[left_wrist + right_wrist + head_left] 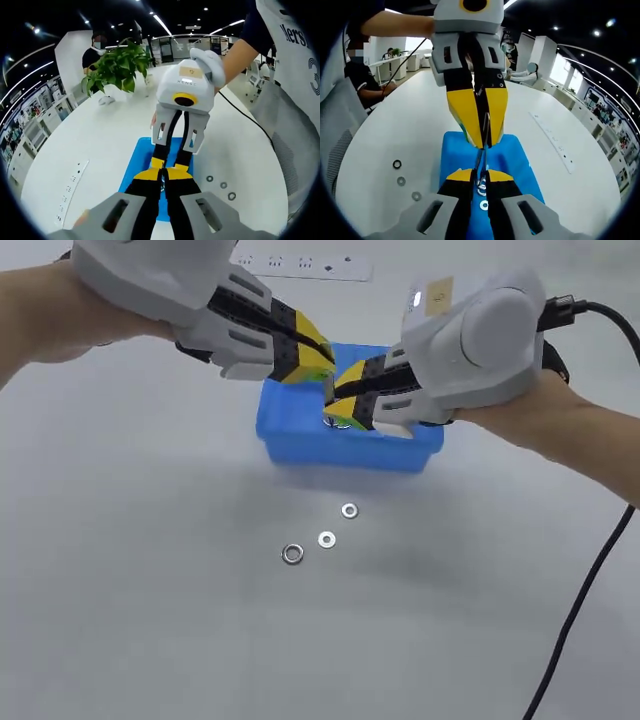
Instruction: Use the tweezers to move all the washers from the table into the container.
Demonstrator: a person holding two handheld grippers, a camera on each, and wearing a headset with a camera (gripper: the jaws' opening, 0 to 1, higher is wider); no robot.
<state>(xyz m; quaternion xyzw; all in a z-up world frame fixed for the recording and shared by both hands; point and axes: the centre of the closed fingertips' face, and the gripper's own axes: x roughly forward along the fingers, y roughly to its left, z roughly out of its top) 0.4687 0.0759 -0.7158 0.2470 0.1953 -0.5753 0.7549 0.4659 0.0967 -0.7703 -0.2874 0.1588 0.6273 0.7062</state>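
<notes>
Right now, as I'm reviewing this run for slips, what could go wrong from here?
1. The tweezers look pinched between the left gripper and the right gripper above the blue container; an uneven release could drop them inside.
2. Three washers lie close together on the table; reaching for one may knock the others away.

Three washers (327,539) are lying loose on the worktop (150,590). Two more are showing inside the one blue container (300,435). One pair of tweezers (480,162) is reaching into it. Two grippers are meeting there, the left gripper (318,360) and the right gripper (345,405), each with two jaws. One power strip (300,265), one black cable (590,580) and one potted plant (117,67) are sitting farther off.
</notes>
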